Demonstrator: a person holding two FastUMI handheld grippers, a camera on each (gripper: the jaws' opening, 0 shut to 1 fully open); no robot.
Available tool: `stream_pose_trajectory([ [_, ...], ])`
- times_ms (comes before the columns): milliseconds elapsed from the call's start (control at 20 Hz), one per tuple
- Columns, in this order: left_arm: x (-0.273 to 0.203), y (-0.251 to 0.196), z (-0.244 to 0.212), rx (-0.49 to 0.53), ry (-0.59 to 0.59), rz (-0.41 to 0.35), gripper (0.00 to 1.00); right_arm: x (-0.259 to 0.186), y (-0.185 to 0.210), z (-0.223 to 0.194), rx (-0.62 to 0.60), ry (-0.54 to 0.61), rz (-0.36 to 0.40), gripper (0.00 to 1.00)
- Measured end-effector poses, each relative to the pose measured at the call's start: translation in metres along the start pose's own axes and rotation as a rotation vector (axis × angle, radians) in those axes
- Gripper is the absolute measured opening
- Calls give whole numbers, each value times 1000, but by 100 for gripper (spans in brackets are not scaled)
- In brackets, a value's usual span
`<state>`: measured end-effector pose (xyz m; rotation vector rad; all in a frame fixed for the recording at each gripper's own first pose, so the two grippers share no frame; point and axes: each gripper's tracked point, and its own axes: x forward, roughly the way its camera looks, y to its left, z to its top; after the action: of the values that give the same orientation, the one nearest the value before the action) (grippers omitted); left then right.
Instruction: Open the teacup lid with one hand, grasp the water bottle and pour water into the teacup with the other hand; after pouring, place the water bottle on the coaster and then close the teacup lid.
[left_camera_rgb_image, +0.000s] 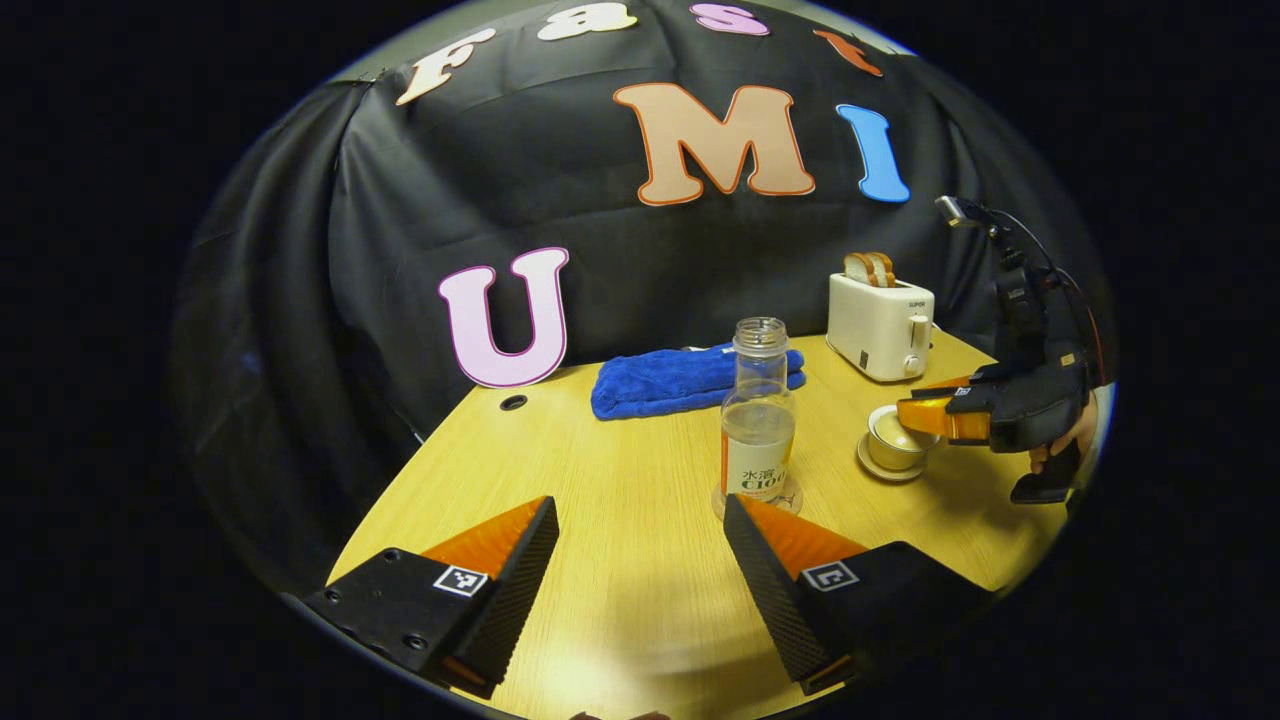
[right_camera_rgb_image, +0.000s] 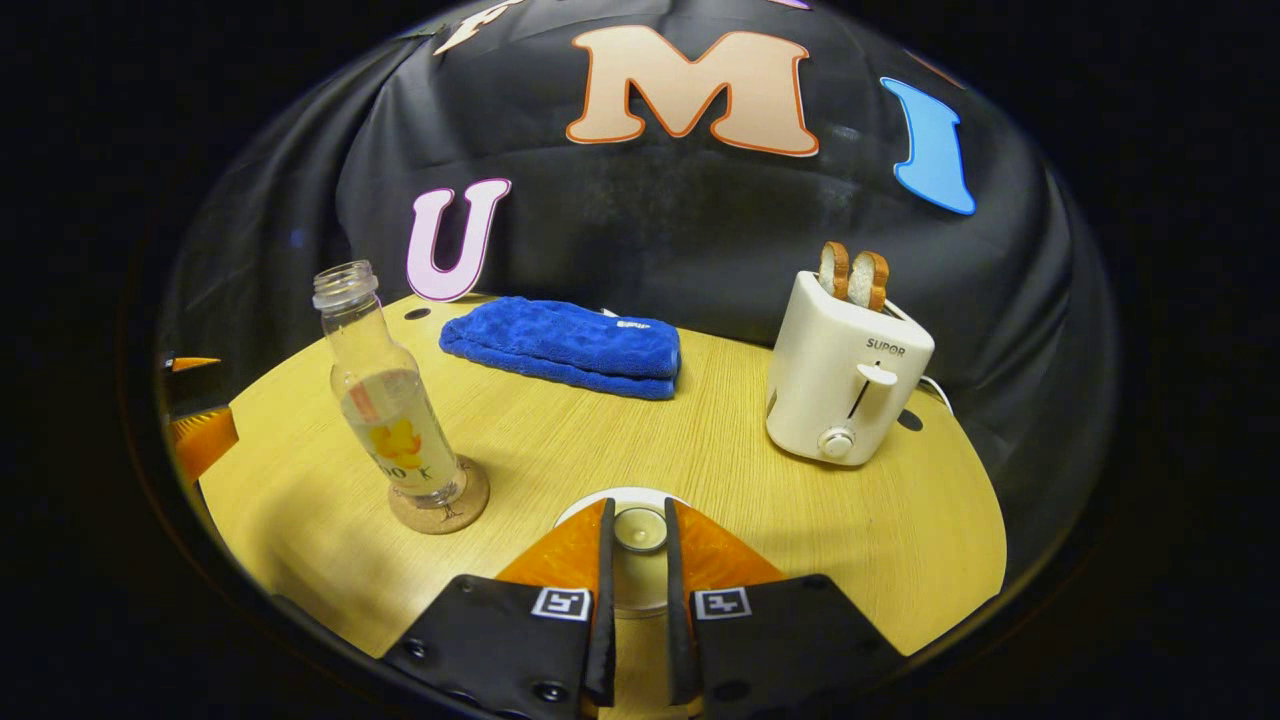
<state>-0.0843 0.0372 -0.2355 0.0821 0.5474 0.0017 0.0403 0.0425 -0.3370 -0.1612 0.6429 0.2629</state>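
The teacup lid (right_camera_rgb_image: 640, 528), small, rigid and likely slippery ceramic, is best taken by its knob; it lies between the right gripper (right_camera_rgb_image: 637, 570) jaws, which are nearly together around it. Left of the teacup (left_camera_rgb_image: 897, 440), the water bottle (left_camera_rgb_image: 757, 415) stands on its coaster (right_camera_rgb_image: 440, 505), just beyond the wide-apart left gripper (left_camera_rgb_image: 640, 545).

left gripper view: low over table (left_camera_rgb_image: 620, 600), facing wall | right gripper view: likewise | shared: water bottle (left_camera_rgb_image: 758, 420)

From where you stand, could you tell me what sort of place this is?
Probably a staged recording booth set up like a kitchen counter: a wooden table backed by black cloth, with a toaster holding bread, a folded blue towel and a water bottle on a coaster.
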Motion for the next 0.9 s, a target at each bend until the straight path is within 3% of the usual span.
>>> stream_pose_trajectory([
  [150,0,1,6,-12,-10,3,97,0,0,1,-17,-9,-7,22],
  [250,2,1,11,-21,-21,-2,97,-2,-1,1,-25,-7,-14,32],
  [300,3,0,14,-24,-26,-4,97,-2,-2,0,-18,-5,-10,31],
  [750,12,-7,62,-63,-126,-49,97,-46,-4,60,47,-155,-18,93],
  [900,14,-9,81,-71,-160,-67,96,-67,-7,84,61,-217,-35,99],
])
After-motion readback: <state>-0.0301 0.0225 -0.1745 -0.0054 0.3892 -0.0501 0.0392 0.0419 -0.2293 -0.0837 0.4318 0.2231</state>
